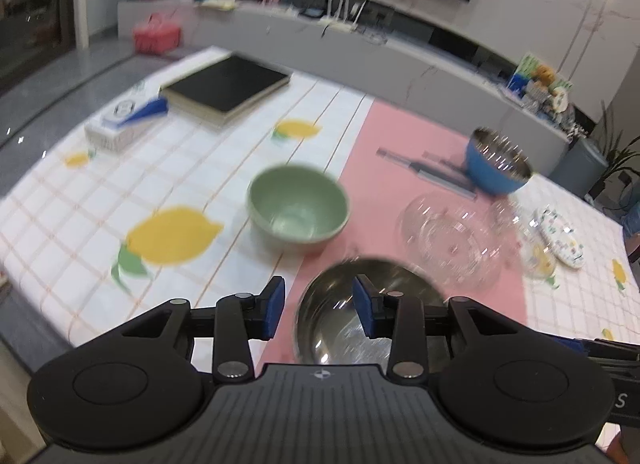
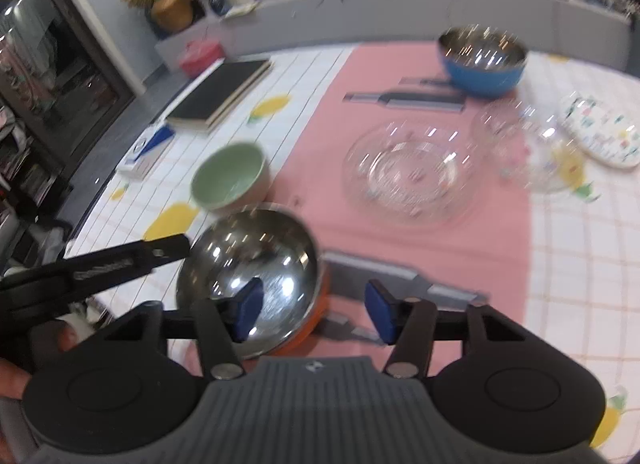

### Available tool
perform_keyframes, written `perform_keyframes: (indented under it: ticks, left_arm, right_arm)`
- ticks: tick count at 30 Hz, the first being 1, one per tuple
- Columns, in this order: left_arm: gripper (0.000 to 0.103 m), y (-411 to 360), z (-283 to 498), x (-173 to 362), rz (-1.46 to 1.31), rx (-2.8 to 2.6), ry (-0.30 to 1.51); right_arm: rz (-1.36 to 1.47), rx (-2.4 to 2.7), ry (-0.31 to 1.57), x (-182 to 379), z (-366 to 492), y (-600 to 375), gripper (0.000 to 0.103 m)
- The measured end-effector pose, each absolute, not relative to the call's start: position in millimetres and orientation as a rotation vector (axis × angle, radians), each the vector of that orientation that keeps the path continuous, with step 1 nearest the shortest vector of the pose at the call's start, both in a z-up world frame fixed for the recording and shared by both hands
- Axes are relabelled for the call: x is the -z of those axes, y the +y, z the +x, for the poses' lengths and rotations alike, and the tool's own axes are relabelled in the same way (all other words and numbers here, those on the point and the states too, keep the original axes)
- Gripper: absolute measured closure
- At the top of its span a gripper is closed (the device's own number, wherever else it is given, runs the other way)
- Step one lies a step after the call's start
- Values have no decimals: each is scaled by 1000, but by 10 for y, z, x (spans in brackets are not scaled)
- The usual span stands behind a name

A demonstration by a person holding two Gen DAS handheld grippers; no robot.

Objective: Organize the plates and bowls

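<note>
Counter [image 1: 224, 168]: cloth-covered, carrying green bowl [image 1: 298, 208] and glass plate [image 1: 450, 244]. Steel bowl [image 2: 250, 280]: set at near edge. Right hand-held gripper [image 2: 314, 314]: jaws held apart, astride its rim, nothing clamped. Left hand-held gripper [image 1: 320, 306]: likewise parted over its rim.

Left gripper [image 1: 320, 308] hovering over the near rim of the steel bowl [image 1: 360, 304], blue fingers [image 1: 274, 306] parted; right gripper [image 2: 314, 312] likewise spread wide, just right of that bowl
</note>
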State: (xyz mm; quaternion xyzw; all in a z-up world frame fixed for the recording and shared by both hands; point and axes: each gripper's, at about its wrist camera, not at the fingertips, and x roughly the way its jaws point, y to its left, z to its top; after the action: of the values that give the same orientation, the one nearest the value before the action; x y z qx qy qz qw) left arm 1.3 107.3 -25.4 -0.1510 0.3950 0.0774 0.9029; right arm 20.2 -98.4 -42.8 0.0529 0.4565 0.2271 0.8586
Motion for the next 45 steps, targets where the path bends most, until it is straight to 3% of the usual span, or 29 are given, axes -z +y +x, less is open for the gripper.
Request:
perform_keyframes:
  ticks: [9,20,33,45]
  left_arm:
    - [59,602,215,-169,-289,2,725]
    - [57,-4,716,-328,-239,135,720]
    - [45,-333,1494,-205,-261,158,753]
    - [45,-325,2273,45,-402,138,799]
  right_arm:
    - [133,-332,832,191,311,-1509,31]
    - [184,-145,823,160,702,-2225,30]
    - [245,-56,817,216,1465,-2658,29]
    - [271,-66,813,398,2261,-2724,29]
